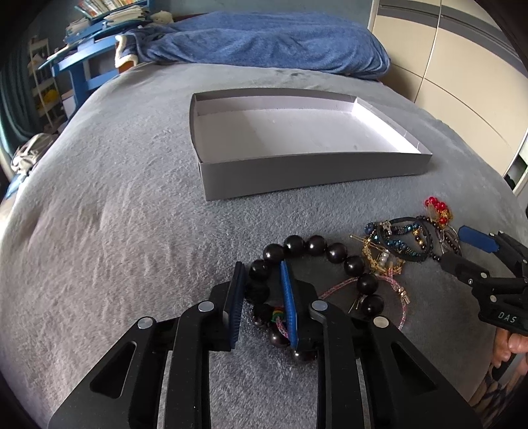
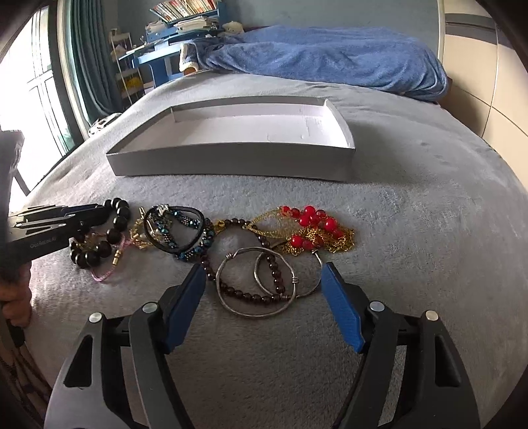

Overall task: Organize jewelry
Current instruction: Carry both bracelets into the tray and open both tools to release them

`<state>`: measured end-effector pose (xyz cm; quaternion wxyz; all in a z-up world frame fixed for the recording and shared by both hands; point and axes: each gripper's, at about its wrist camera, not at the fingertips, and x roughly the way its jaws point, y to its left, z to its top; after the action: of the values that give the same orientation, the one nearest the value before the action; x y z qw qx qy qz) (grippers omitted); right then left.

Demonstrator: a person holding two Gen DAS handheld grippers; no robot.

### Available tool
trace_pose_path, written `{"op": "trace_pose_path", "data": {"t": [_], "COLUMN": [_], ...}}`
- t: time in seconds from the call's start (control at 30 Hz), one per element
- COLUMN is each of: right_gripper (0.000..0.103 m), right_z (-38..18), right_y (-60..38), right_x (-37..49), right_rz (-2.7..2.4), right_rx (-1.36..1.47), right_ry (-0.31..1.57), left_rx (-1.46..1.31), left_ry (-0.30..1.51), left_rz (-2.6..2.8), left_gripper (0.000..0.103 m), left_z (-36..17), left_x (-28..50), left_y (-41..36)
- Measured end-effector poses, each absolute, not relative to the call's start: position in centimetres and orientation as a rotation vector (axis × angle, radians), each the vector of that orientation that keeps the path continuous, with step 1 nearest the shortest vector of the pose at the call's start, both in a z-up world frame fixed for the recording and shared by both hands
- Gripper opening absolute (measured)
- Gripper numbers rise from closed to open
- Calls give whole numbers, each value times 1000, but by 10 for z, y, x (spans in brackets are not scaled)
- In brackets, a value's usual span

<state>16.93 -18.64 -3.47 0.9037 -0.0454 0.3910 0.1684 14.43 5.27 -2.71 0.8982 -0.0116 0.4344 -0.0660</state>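
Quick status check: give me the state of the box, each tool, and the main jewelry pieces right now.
Grey box: open, nothing inside, on the bed.
Left tool: narrowed around the black bead bracelet; pad contact unclear.
Right tool: open, straddling the silver bangles, not touching.
Red bead and gold chain necklace: loose, tangled in the pile.
Blue bead bracelet: lying in the pile.

I am in a home bedroom: a grey-covered bed point(image 2: 412, 204), a blue blanket point(image 2: 330, 62), crowded bookshelves point(image 2: 184, 13), a curtained window point(image 2: 89, 66).
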Motion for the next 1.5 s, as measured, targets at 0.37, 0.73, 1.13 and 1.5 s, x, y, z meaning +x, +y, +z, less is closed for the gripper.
{"op": "trace_pose_path", "data": {"t": [0.37, 0.73, 1.13, 1.5], "right_gripper": [51, 51, 51, 51], "right_z": [-28, -7, 4, 30], "right_y": [-197, -223, -220, -207], "right_x": [158, 153, 162, 214], "right_rz": [375, 385, 396, 404], "right_rx": [-35, 80, 80, 9], "right_ry": [753, 695, 674, 648], "left_rx": [-4, -8, -18, -6], "left_ry": [823, 711, 631, 575], "left_rz": [-154, -202, -248, -253], "left_gripper": [15, 15, 15, 15], "left_z": [-10, 39, 87, 106], "left_x": [128, 112, 125, 173], "left_y": [48, 45, 49, 46]}}
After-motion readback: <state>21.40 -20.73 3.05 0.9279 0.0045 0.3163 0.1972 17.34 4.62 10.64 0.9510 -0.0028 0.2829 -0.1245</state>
